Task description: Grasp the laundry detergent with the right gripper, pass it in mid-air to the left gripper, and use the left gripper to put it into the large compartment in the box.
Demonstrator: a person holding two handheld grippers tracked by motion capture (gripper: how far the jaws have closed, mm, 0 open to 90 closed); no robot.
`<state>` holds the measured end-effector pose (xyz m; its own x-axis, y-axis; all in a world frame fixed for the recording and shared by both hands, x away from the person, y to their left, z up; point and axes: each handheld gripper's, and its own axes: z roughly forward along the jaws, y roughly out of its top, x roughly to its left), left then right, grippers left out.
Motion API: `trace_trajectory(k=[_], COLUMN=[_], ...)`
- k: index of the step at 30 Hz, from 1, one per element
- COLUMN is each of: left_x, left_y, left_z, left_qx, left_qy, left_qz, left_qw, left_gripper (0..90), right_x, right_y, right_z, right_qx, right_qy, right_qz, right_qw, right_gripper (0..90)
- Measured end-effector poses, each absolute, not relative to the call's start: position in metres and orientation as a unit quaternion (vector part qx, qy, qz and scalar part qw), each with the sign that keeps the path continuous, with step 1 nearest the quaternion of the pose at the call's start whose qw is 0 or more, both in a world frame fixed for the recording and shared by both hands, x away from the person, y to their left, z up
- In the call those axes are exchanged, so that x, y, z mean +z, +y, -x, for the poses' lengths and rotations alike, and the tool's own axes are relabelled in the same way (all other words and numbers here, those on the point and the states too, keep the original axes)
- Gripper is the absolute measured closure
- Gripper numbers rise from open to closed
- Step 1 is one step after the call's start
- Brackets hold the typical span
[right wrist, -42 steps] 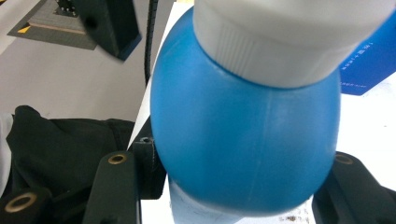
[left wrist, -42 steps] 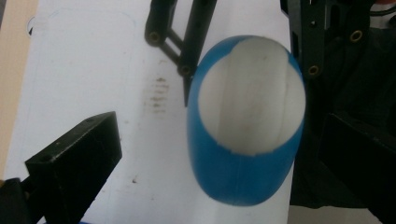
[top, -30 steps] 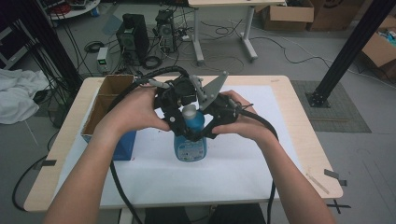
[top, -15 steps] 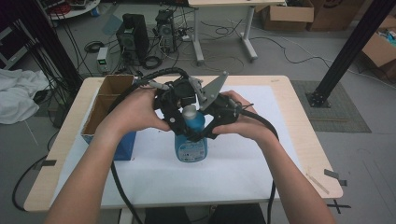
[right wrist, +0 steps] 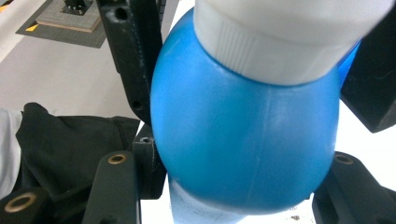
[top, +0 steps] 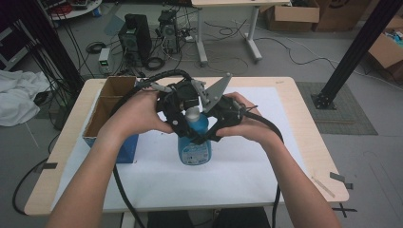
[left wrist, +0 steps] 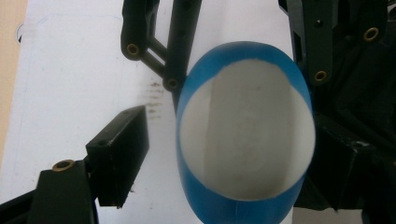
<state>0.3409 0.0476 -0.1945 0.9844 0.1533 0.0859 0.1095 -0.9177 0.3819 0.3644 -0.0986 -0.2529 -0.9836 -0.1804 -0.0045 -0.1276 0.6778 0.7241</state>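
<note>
High view: both hands (top: 142,114) hold tools round blue bottle (top: 194,142).

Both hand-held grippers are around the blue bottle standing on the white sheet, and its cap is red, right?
Not quite: the cap is white, not red, as the right gripper view shows. The rest holds: both hand-held grippers, left and right, are around the blue bottle standing on the white sheet.
</note>
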Motion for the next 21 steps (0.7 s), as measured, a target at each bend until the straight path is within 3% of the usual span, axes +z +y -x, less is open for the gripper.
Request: trace_trajectory(k=[21], left_x=[-0.1961], left_y=[0.0475], left_z=[-0.3414], left_qx=[0.047], left_qy=[0.059], left_qz=[-0.978], left_qw=[0.195], left_gripper=[31.8], right_x=[-0.2543], right_y=[-0.0985], right_z=[-0.3652], right_qx=[-0.388], right_qy=[-0.918], right_qz=[-0.08], right_qw=[0.031], right_gripper=[45.3])
